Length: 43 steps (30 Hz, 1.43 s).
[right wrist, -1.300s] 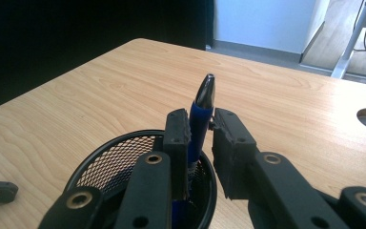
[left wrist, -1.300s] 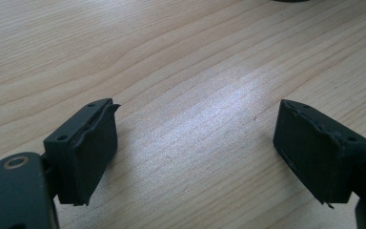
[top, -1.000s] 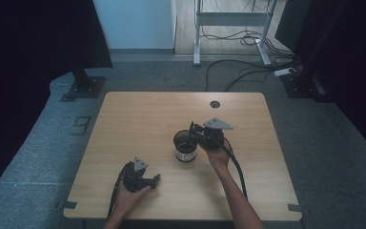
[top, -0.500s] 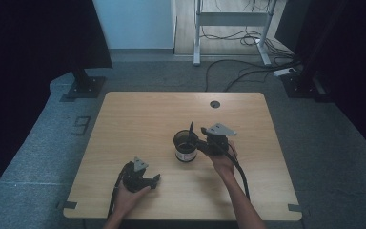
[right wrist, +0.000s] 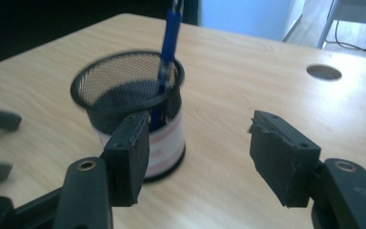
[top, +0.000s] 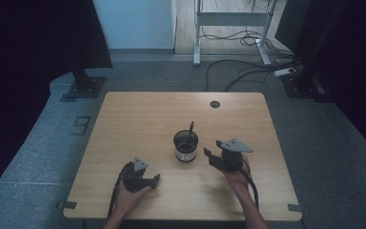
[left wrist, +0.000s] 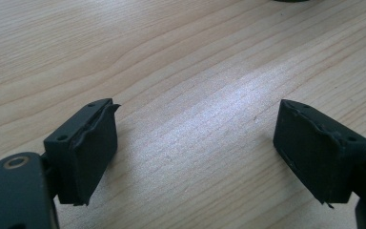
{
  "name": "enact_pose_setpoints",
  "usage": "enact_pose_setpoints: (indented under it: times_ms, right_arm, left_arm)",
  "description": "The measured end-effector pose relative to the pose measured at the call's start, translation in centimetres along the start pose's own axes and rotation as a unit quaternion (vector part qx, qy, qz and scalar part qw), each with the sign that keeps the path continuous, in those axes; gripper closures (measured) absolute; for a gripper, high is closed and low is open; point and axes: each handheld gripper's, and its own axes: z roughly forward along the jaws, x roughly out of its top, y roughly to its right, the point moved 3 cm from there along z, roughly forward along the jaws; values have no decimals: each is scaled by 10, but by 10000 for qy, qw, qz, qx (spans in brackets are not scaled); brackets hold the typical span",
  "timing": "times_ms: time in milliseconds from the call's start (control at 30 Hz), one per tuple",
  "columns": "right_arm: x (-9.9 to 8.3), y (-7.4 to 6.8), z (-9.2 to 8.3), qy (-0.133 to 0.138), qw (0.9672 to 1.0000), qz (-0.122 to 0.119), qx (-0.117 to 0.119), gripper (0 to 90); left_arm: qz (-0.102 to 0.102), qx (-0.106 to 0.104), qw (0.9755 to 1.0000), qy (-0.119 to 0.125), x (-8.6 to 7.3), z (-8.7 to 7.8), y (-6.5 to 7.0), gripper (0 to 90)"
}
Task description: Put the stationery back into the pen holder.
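A black mesh cup point(top: 186, 145) with a pale band stands near the middle of the wooden table point(top: 138, 114). A blue pen point(top: 190, 128) leans upright inside it. My right gripper point(top: 208, 155) sits just right of the cup, apart from it. In the right gripper view its jaws point(right wrist: 198, 148) have just been opening and stand apart with only bare wood between them; the cup point(right wrist: 138, 119) and pen point(right wrist: 169, 43) lie ahead to the left. My left gripper point(top: 155, 180) rests near the front edge, its jaws point(left wrist: 195, 143) spread over bare wood.
A round cable hole point(top: 214, 104) lies at the table's back right. On the floor behind are a dark stand base point(top: 83, 86), a metal frame point(top: 228, 19) and loose cables point(top: 248, 71).
My right gripper let go of the pen above the cup, drew back to the right and down, and its jaws spread. The pen stays in the cup. The left gripper kept still.
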Motion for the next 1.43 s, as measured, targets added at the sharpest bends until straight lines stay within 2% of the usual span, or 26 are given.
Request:
enact_pose_setpoints:
  times_ms: [400, 600, 833, 933, 1033, 1433]
  right_arm:
    - [-45, 23, -28, -386, 9989, 140, -239, 362]
    - [-67, 34, -36, -651, 9970, 172, -380, 358]
    - [-84, 40, -42, -894, 9944, 186, -540, 353]
    - [-89, 41, -43, -1002, 9928, 189, -630, 350]
    - [-90, 42, -44, -995, 9924, 222, -686, 351]
    - [-90, 44, -41, -1165, 9901, 293, -727, 332]
  left_arm:
    - [-5, -1, 10000, 5, 0, 0, 0, 151]
    - [-5, -2, 10000, 7, 0, 0, 0, 151]
    - [-4, -2, 10000, 6, 0, 0, 0, 151]
    - [-3, -2, 10000, 7, 0, 0, 0, 151]
    - [-5, -1, 10000, 8, 0, 0, 0, 151]
    - [-4, 1, 10000, 6, 0, 0, 0, 151]
